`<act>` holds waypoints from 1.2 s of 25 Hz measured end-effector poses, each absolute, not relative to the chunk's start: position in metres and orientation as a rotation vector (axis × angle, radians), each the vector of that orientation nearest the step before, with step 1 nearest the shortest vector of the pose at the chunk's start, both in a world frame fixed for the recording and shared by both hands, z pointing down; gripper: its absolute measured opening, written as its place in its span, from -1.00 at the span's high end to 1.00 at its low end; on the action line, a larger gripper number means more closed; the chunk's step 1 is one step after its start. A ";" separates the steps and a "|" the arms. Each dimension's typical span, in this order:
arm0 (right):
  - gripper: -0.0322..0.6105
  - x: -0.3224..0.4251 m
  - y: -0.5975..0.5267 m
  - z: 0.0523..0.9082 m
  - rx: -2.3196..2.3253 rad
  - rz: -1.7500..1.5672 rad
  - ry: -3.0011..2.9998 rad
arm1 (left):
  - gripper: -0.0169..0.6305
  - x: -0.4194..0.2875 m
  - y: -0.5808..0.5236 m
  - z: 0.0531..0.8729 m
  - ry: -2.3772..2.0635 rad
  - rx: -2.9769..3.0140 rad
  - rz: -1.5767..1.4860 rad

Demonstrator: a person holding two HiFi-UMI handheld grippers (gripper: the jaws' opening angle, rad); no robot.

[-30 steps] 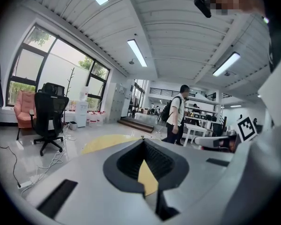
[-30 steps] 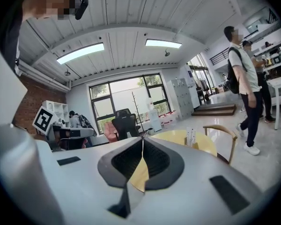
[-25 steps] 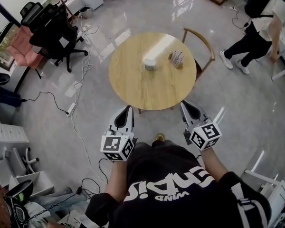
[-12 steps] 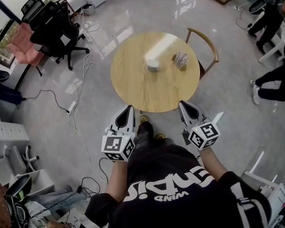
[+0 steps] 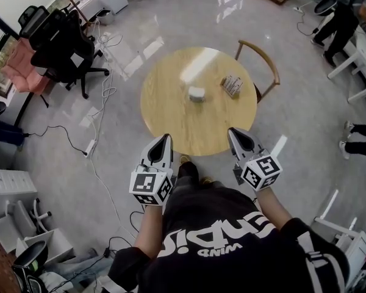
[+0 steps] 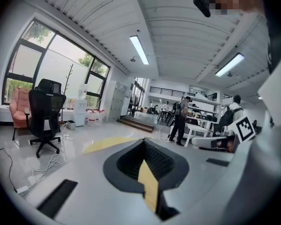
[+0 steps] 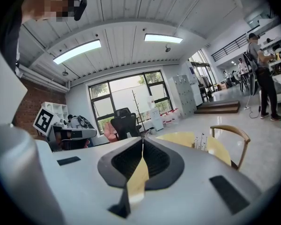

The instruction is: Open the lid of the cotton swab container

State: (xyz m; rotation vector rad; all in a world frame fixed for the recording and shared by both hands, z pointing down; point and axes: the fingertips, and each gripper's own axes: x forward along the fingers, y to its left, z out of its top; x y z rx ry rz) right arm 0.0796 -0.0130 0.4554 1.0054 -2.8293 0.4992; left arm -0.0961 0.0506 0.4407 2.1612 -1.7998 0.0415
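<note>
Glossy grey office floor, with a round wooden counter at centre and a wooden chair tucked at its far right edge. Cotton swab container near the middle of the counter, a little toward the far edge; untouched, lid apparently on, though too small for certainty. Small striped pack near it, toward the far right edge.

Left hand-held gripper and right hand-held gripper level with the near edge, well apart from the container, tips aimed toward it. Both clenched, pads pressed together, nothing between them: probably a carrying posture for the approach, jaws closed until needed. One likely to steady the body, the other to lift the lid.

Black-and-white square markers on each cube, presumably for tracking. White lettering on the black shirt, upside down in the head view, not safely readable. No label legible on container or pack.
</note>
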 end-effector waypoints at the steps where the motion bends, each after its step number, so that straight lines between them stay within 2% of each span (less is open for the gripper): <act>1: 0.89 0.075 -0.018 0.454 1.008 0.496 -2.829 | 0.92 -0.101 0.045 0.440 -1.796 2.164 0.040; 18: 0.89 0.035 -0.100 0.452 1.199 0.524 -2.778 | 0.92 -0.139 -0.064 0.440 -1.605 2.302 0.059; 30: 0.89 0.050 -0.126 0.441 1.274 0.547 -2.770 | 0.92 -0.121 -0.105 0.438 -1.519 2.339 0.072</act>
